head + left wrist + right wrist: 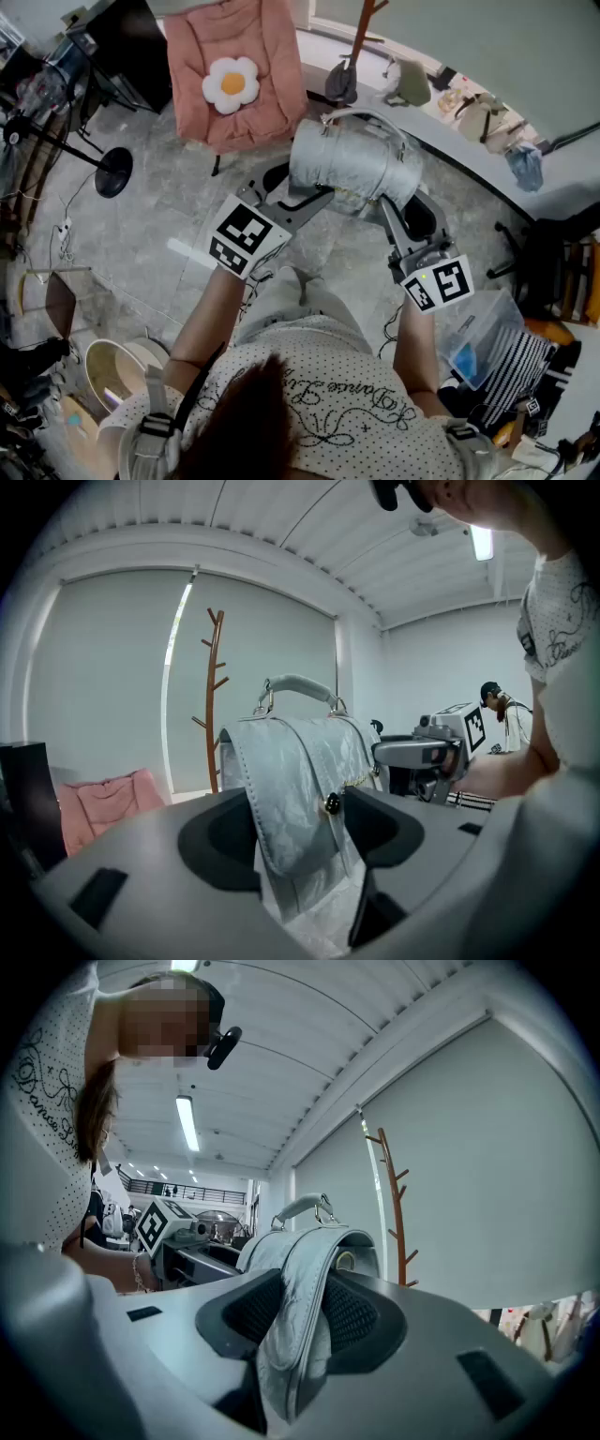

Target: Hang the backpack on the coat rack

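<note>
Centre frame, the backpack (352, 161) hangs between two grips: left gripper (319, 197) clamps its flap (jaws wide), right gripper (389, 214) its side; rack (362, 36) top centre.

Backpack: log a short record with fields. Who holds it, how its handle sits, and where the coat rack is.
item: silver-grey quilted backpack, held in the air
left gripper: jaws closed on its front
right gripper: jaws closed on its side edge
top handle: free, arched upward
brown wooden coat rack: beyond the backpack, apart from it
hung: not yet
</note>
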A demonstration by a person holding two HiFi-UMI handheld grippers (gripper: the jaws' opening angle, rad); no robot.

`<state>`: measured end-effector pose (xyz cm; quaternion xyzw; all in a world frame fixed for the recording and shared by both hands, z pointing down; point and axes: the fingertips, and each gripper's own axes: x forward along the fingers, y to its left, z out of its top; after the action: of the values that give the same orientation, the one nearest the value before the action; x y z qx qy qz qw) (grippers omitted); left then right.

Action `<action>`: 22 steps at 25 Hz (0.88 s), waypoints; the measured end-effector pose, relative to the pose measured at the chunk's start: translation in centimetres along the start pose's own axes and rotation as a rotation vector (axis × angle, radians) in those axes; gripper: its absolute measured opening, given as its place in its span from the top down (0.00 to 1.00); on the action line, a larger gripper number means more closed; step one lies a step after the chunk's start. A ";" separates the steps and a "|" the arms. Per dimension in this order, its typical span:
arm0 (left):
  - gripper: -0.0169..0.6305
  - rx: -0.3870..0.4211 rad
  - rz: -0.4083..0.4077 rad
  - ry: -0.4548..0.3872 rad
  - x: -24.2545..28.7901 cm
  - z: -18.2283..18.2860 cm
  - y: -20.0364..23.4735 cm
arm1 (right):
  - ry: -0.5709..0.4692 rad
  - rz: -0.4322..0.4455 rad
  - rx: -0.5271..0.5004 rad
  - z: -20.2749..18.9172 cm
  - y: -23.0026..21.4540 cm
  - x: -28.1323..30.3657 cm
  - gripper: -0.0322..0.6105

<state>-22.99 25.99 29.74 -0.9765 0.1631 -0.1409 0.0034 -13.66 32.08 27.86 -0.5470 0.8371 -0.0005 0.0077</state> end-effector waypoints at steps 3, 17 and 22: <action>0.55 -0.006 -0.012 -0.026 0.3 0.6 -1.2 | -0.009 -0.002 0.006 0.2 -0.2 -1.1 0.71; 0.55 -0.022 0.017 -0.044 1.7 1.4 -4.8 | -0.056 0.036 0.027 0.8 -1.9 -4.4 0.71; 0.55 -0.022 0.026 -0.037 2.2 1.6 -3.8 | -0.058 0.042 0.037 0.7 -2.7 -3.5 0.71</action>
<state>-19.32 28.82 29.04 -0.9767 0.1774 -0.1208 -0.0023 -9.83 34.20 27.19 -0.5289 0.8477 -0.0001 0.0420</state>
